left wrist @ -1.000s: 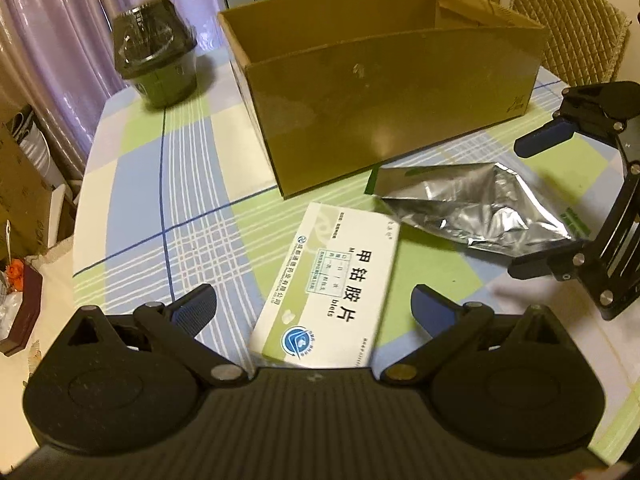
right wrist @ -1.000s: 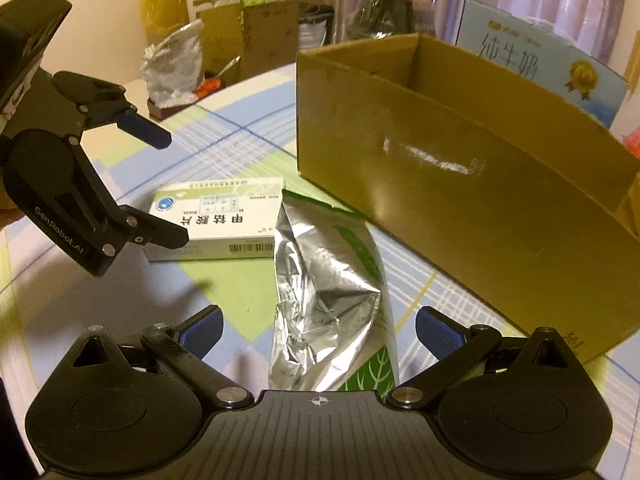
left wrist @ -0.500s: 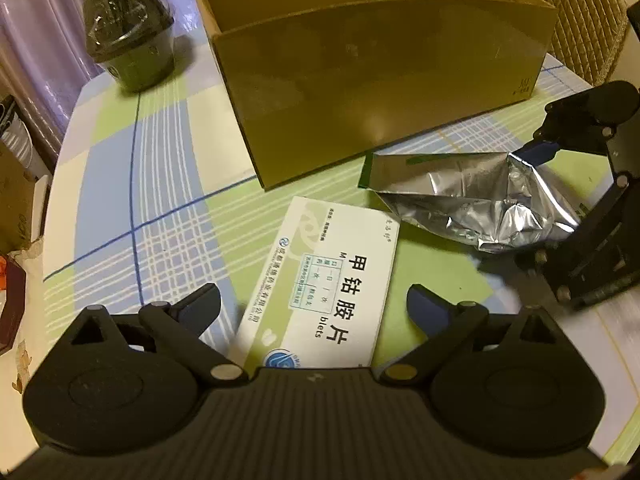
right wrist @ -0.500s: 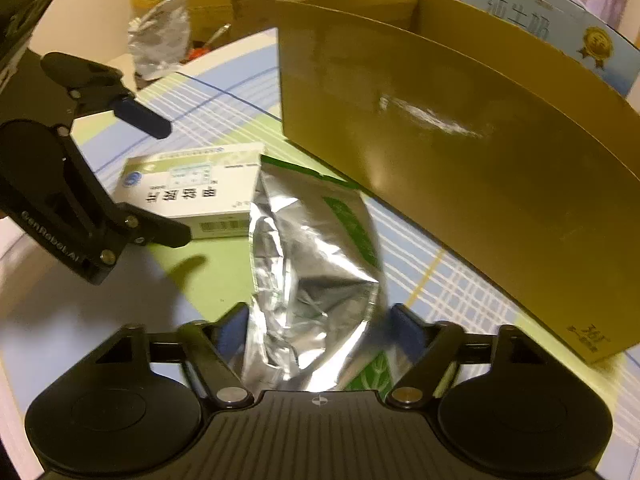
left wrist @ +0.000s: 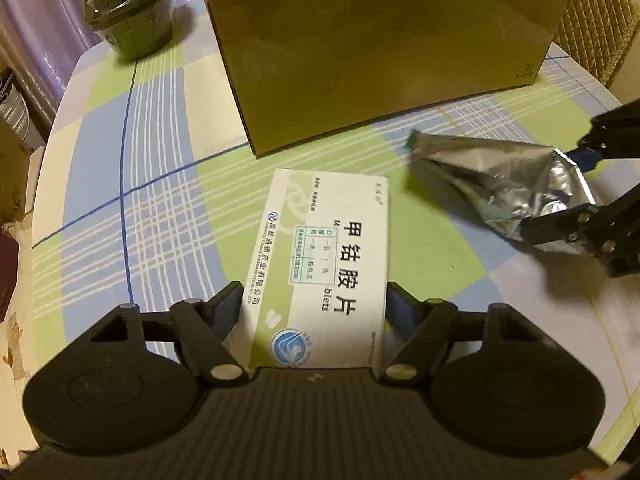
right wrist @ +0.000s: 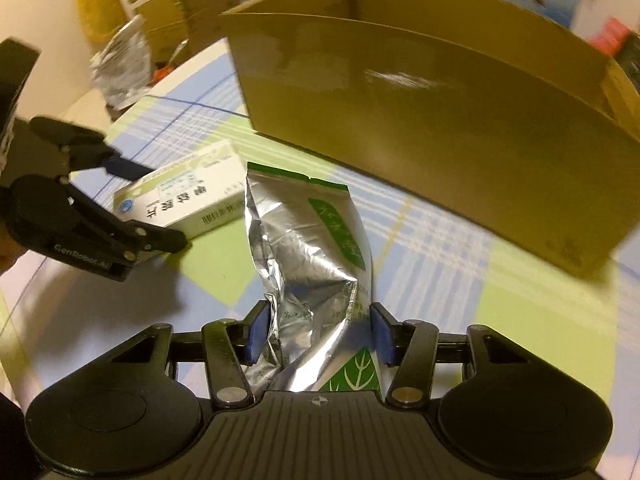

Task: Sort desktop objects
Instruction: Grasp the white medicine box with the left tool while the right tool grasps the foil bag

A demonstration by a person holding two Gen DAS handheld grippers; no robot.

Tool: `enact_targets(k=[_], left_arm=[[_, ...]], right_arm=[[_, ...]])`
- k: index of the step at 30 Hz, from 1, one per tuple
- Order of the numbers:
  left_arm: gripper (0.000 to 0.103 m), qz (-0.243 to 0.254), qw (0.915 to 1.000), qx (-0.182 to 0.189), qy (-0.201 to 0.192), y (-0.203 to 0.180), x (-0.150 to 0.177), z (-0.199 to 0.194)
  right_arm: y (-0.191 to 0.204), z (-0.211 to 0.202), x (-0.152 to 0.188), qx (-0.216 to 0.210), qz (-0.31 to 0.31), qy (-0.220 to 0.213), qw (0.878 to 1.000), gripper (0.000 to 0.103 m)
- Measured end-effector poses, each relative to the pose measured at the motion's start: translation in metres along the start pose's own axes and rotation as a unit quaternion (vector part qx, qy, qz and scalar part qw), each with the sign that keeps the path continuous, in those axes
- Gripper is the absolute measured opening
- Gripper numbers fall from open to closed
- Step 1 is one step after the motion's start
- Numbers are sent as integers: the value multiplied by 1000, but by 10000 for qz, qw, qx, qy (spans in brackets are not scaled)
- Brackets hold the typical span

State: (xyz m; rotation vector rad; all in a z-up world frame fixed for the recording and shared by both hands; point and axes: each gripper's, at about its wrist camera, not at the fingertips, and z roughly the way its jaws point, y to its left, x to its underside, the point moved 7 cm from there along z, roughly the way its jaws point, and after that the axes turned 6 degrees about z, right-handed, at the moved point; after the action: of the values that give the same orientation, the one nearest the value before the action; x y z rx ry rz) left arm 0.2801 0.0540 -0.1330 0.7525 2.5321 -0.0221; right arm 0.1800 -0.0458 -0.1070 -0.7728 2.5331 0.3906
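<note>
A white and green medicine box (left wrist: pixel 324 264) lies on the checked tablecloth, and my left gripper (left wrist: pixel 316 304) is shut on its near end, one finger against each long side. To its right is a crumpled silver foil bag (left wrist: pixel 500 184) with a green leaf print. My right gripper (right wrist: pixel 318 328) is shut on the foil bag (right wrist: pixel 312 248), its blue pads pressing both sides. In the right wrist view the left gripper (right wrist: pixel 156 204) holds the medicine box (right wrist: pixel 188 204) at the left. An open cardboard box (left wrist: pixel 380 52) stands just behind both items.
A dark plastic-wrapped cup (left wrist: pixel 128 12) stands at the table's far left. A woven chair back (left wrist: pixel 592 20) rises behind the cardboard box (right wrist: pixel 440 132) on the right. Bags and cartons (right wrist: pixel 124 60) crowd the floor beyond the round table's edge (left wrist: pixel 52 152).
Both grippers moved forward over their items and closed: the left onto the medicine box, the right onto the foil bag. Both were open a second ago.
</note>
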Motion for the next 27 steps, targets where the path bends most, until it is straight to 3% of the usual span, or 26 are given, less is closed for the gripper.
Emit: enact_targets(k=[11,16,18,21,25,27], left_arm=[[68,190,9998,9,23,-64,4,-25],[68,-130,9995,263,-67,-100,10,-31],[72,-92,9995,305,-70,-111,13,-31],[75,26,9997,240,-94,-117,14,-30],[77,-217,9994,177,-207,-107,8,-31],[78,-310,9991,159,-251,-104,4,-31]], right_arm=[[-37,-42,37,694,916,-129,9933,49],[-47,-57,50,691,1237,-250,9896,50],[-49,-57,51,599,1342,-298,9887,51],[-50,-57,50,462,1337,-432,9890,57],[-47,-61,51,487,1172,-533,9905,70],[-44,-60,52,494,1087,-510,9915,72]])
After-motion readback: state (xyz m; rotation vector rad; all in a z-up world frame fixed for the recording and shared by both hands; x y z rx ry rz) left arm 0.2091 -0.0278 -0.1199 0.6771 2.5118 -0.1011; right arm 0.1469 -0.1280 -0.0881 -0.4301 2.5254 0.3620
